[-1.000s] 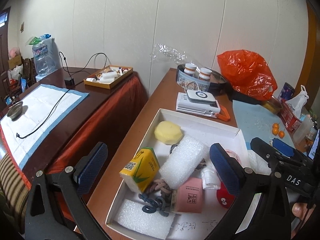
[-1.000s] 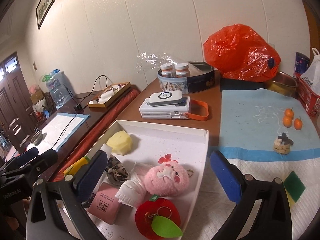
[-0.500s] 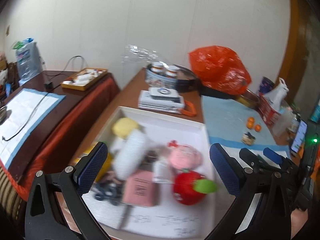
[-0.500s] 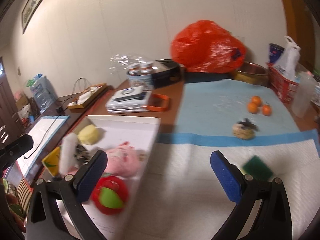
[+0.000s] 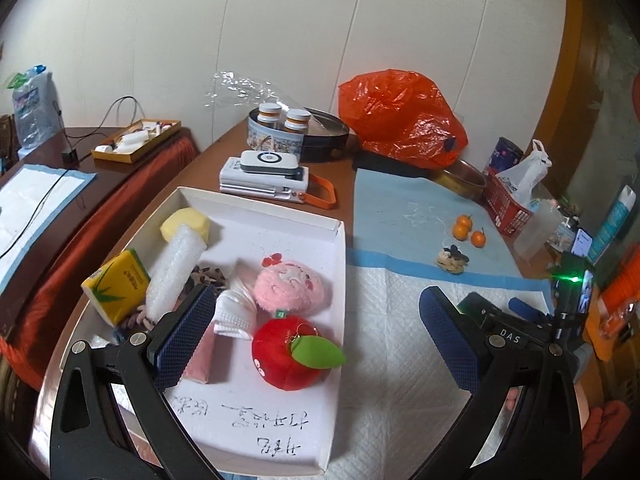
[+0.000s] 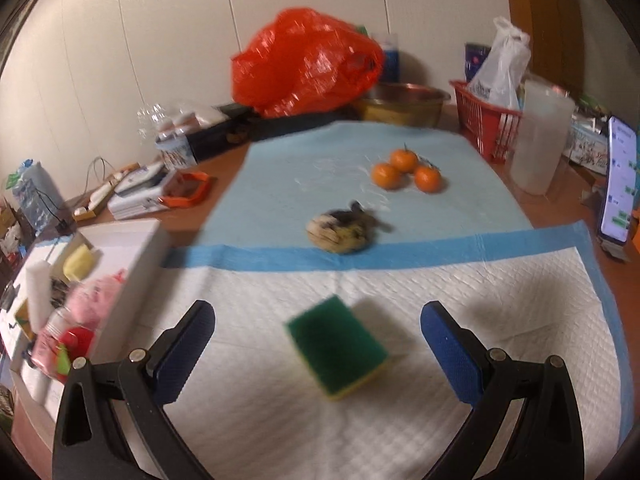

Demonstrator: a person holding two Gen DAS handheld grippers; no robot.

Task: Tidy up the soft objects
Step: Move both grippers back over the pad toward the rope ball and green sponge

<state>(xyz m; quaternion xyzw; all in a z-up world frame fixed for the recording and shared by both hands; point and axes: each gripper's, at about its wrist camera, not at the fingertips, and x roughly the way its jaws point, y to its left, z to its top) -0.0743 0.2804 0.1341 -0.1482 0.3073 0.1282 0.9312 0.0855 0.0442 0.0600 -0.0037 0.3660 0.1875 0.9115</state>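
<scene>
A white box holds soft things: a red plush apple, a pink plush, a white foam roll, a yellow sponge and a tissue pack. My left gripper hangs open over the box's right edge, holding nothing. On the white pad lies a green and yellow sponge, between the open fingers of my right gripper and just ahead of them. A beige and dark woven ball rests further off on the blue strip. The box shows at the left in the right wrist view.
Three oranges sit on the blue mat. Behind stand an orange plastic bag, a metal bowl, a red basket, a translucent jug and a phone. White devices and a round tin lie beyond the box.
Both grippers have swung to the right. The right one left the box and now faces the green sponge on the pad; the left one moved from the box's left side toward its right edge.
</scene>
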